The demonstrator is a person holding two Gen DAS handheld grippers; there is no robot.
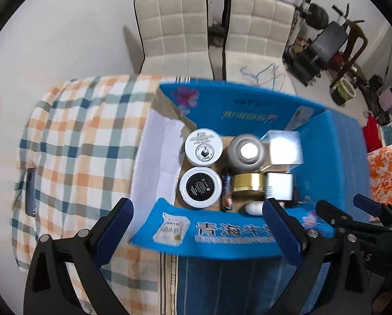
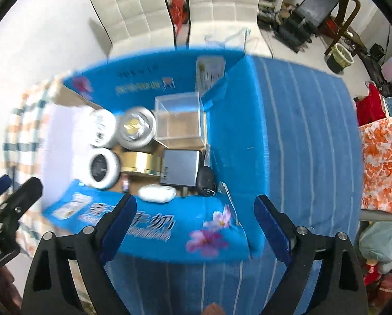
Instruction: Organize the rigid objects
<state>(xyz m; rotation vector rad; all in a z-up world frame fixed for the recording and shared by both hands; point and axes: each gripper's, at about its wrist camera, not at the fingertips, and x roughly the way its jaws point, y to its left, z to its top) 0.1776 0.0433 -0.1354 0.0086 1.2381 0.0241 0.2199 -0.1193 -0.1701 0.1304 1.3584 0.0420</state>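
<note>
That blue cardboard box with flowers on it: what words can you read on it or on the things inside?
"青海牛": white characters on the near flap of the blue cardboard box.
"奶": same flap, right wrist view.
Far flap: yellow lettering, blurred, unreadable.
White round jars: lid print too small.
Silver square tin: side print too small.

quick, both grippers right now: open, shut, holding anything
left gripper: open, holding nothing, above the blue box.
right gripper: open, holding nothing.

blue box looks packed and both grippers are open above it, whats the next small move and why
Probably lift both clear and look for anything left outside. The left gripper and right gripper are open and empty, and the jars, clear cube and key fob already sit in the blue box.
</note>
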